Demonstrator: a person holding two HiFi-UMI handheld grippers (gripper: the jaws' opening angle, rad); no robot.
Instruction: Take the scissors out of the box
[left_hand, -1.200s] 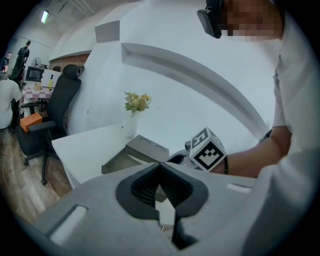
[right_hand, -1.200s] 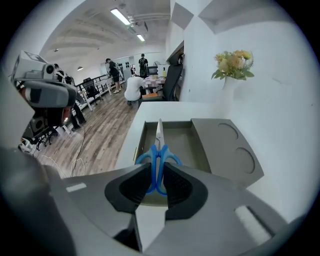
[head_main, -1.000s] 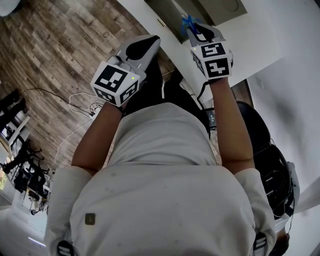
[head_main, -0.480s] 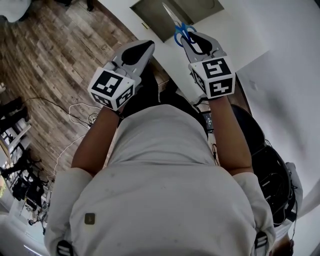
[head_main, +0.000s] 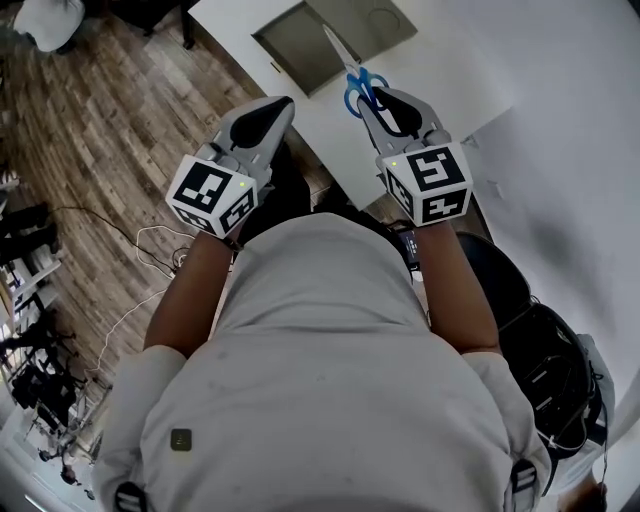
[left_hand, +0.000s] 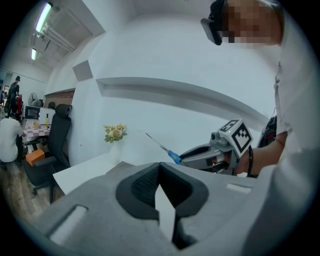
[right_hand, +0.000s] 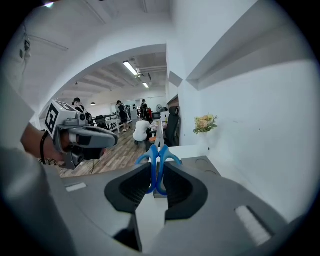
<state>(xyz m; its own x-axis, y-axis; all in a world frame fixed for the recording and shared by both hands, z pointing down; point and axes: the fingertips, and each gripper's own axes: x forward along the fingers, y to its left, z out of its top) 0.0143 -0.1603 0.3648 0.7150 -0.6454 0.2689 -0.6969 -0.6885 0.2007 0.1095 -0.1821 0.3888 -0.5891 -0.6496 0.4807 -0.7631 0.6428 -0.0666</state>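
Observation:
Blue-handled scissors (head_main: 355, 85) stick out of my right gripper (head_main: 375, 97), blades pointing away over the open grey box (head_main: 300, 50) on the white table. In the right gripper view the pads are shut on the blue handle loops (right_hand: 158, 162), and the blades run forward, held in the air. My left gripper (head_main: 278, 105) hovers to the left, off the table's edge, its jaws closed together with nothing between them (left_hand: 160, 172). The left gripper view shows the scissors (left_hand: 170, 154) poking from the right gripper (left_hand: 210, 152).
The white table (head_main: 450, 60) butts against a white wall. A small vase of flowers (right_hand: 205, 123) stands at its far end. Left of the table lie wooden floor (head_main: 100, 120) with cables (head_main: 160, 215), an office chair (left_hand: 60, 135) and people at desks beyond.
Both grippers have risen. The right one has lifted the scissors up and away from the box, and the blades now show fully above the table.

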